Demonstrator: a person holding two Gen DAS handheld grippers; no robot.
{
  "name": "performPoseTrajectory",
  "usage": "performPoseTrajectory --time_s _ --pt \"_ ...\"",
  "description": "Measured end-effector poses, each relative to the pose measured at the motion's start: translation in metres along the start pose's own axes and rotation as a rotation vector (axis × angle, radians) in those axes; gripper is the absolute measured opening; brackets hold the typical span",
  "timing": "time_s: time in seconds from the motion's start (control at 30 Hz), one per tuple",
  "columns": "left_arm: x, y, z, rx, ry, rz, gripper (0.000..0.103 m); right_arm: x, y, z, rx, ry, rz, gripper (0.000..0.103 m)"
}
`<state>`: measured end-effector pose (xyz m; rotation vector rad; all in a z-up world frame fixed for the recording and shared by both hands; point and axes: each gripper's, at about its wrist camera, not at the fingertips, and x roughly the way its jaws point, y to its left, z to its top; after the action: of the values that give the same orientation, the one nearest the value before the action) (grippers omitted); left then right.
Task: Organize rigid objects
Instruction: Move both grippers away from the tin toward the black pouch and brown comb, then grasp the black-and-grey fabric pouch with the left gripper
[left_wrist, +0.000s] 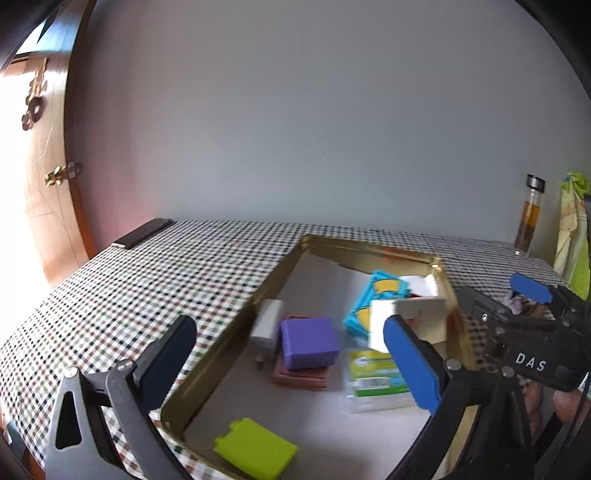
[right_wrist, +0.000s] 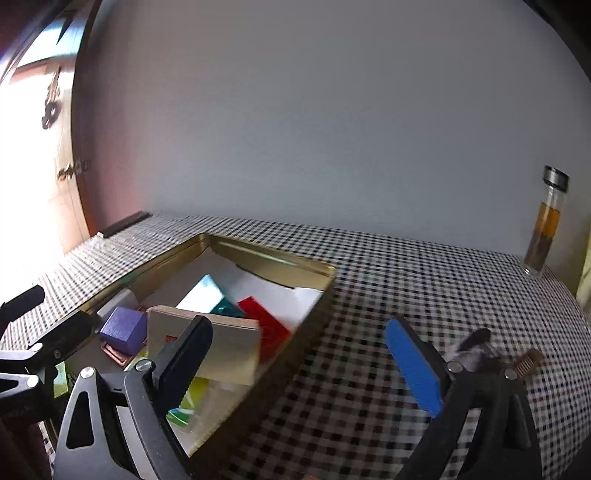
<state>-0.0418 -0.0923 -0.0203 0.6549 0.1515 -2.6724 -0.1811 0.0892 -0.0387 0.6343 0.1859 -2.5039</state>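
Left wrist view shows my left gripper (left_wrist: 291, 358) with jaws wide and empty above the gold tray (left_wrist: 229, 321), which already holds the purple box (left_wrist: 308, 343), green block (left_wrist: 256, 448) and others. My right gripper (right_wrist: 299, 358) is empty too; small items (right_wrist: 491, 356) remain on the checked table (right_wrist: 406, 280), against a bare grey wall.

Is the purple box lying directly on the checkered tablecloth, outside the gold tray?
No, the purple box sits inside the gold tray, resting on a flat reddish-brown item, not on the tablecloth.
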Motion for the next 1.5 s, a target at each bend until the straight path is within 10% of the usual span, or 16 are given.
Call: performPoseTrajectory --time_s 0.63,1.5 --pt "-0.018 -0.15 0.008 0.236 -0.044 -0.164 0.102 -0.048 -0.128 -0.028 0.158 -0.007 -0.211 0.097" --pt "0.049 -0.248 -0.004 0.34 0.159 -0.255 0.102 -0.036 -0.218 -0.042 0.337 0.136 -0.305 0.097"
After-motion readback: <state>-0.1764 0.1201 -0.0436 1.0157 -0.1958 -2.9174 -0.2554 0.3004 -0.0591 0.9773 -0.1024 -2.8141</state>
